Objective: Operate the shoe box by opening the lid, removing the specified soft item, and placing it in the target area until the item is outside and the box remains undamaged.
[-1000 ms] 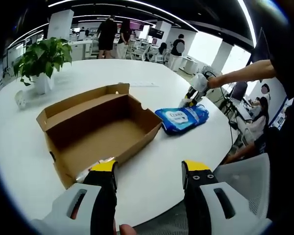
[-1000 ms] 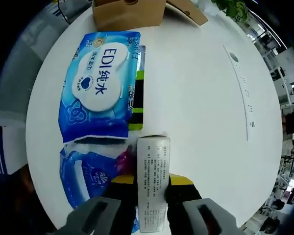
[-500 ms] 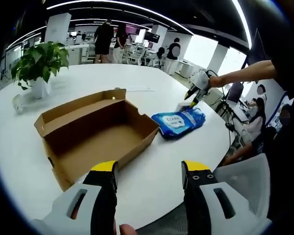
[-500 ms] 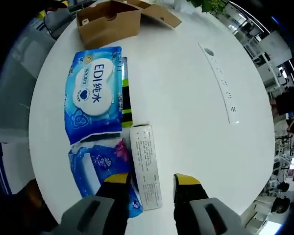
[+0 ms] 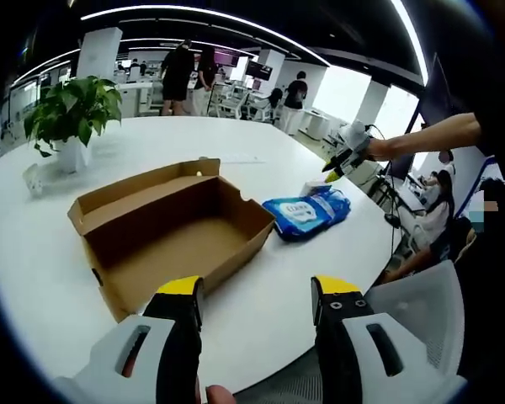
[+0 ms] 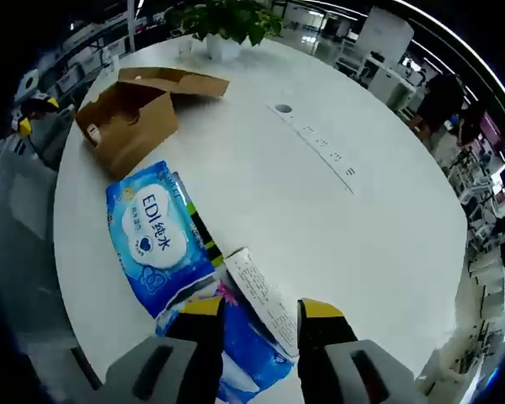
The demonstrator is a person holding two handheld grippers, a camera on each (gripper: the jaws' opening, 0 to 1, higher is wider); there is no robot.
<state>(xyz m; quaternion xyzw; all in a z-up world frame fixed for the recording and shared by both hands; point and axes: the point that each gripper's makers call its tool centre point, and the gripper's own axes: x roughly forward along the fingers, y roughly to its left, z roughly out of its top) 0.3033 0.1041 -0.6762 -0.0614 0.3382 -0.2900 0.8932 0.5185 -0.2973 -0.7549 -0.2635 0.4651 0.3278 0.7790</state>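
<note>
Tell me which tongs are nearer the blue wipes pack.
Right. The right tongs hover just above the blue wipes pack; the left tongs are back beyond the open shoe box.

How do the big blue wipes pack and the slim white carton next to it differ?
The blue wipes pack is soft, broad and flat, blue with a white label panel; the white carton is rigid, narrow and long, covered in small print. The pack lies nearer the open shoe box; the carton lies partly between the right gripper's open jaws. Both lie flat on the white table, outside the box and ungripped.
</note>
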